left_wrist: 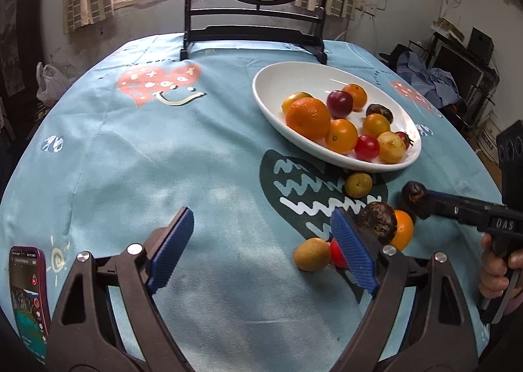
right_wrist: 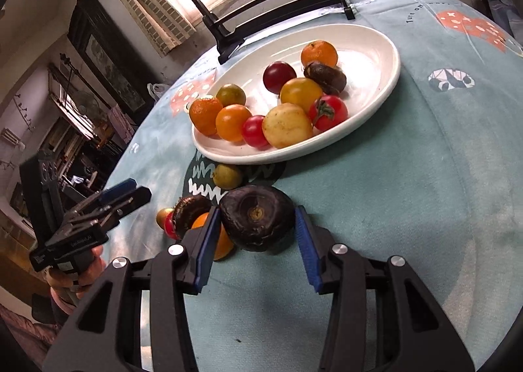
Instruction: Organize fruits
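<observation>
Lower centre of the right wrist view: right gripper [right_wrist: 256, 231] clamped on a dark brown water chestnut [right_wrist: 256, 221], blue pads [right_wrist: 209, 241] pressing it from both sides, stem scar facing the camera. Same gripper seen from the left wrist view at the right edge, chestnut at its tip [left_wrist: 414, 194], raised over the cloth below the plate.

Left gripper [left_wrist: 261, 241] released, jaws spread wide, nothing between them, only bare tablecloth [left_wrist: 163, 143]. Its right pad [left_wrist: 353, 254] sits just in front of a loose fruit cluster.

White oval plate [left_wrist: 294, 74], upper right of centre in the left view, holds the sorted fruit: big orange [left_wrist: 308, 117], purple-red plum [left_wrist: 340, 103], small mandarin [left_wrist: 355, 95], yellow-orange tomatoes [left_wrist: 341, 135], red cherry tomatoes [left_wrist: 366, 147], pale yellow fruit [left_wrist: 391, 147], one dark chestnut [left_wrist: 379, 112].

Off the plate: greenish-yellow kumquat [left_wrist: 358, 184] just below the plate rim; second dark chestnut [left_wrist: 376, 220] touching an orange tomato [left_wrist: 403, 229]; brown-green kiwi-like fruit [left_wrist: 312, 254] beside a red cherry tomato [left_wrist: 336, 252], partly hidden by the pad.

Phone [left_wrist: 27, 290] with lit screen at the lower left edge. Round painted screen on a dark stand [left_wrist: 255, 22] at the top, far side of the table. A hand [left_wrist: 500, 267] grips the right gripper's handle, lower right.
</observation>
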{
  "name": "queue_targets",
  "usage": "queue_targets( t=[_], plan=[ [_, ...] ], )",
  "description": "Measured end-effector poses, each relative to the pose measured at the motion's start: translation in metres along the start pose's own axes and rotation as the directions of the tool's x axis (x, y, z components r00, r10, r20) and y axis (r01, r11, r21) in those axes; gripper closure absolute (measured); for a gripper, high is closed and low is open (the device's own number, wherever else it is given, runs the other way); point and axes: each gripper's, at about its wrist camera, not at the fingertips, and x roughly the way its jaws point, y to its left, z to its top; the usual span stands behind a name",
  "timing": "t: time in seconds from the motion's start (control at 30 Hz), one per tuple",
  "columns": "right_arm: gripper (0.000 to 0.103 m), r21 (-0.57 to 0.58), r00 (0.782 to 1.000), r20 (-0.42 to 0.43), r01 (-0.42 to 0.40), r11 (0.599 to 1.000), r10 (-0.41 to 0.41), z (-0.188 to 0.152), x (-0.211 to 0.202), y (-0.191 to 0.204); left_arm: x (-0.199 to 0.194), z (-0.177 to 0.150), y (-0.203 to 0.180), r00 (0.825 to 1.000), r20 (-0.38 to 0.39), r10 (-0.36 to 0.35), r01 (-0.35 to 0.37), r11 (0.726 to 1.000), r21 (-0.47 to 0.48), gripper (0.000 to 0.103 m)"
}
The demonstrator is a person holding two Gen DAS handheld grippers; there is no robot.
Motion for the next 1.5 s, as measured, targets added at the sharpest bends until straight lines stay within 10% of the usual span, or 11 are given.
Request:
queue_targets(
  t=[0.17,0.4,0.9,1.5],
  plan=[
    [0.057,0.013,1.000,-0.002,0.016,1.000,-0.016,0.001,-0.001,-0.003,-0.006,-0.011,-0.020,0.994,-0.018,-0.108,0.109,0.975,0.195,0.021],
    [0.057,0.007,0.999,-0.018,0.041,0.999,-0.040,0.001,0.001,-0.003,0.007,-0.020,-0.015,0.986,-0.091,-0.142,0.159,0.959,0.234,0.061],
    [0.057,-0.009,0.998,-0.023,0.053,0.999,-0.053,0.000,0.002,0.000,0.014,-0.023,-0.027,0.979,-0.103,-0.178,0.201,0.926,0.320,0.076],
    [0.057,-0.078,0.998,0.069,0.014,0.997,-0.009,0.000,-0.013,0.013,-0.009,-0.008,-0.022,0.964,0.002,-0.267,0.261,0.943,0.205,0.076]
  ],
)
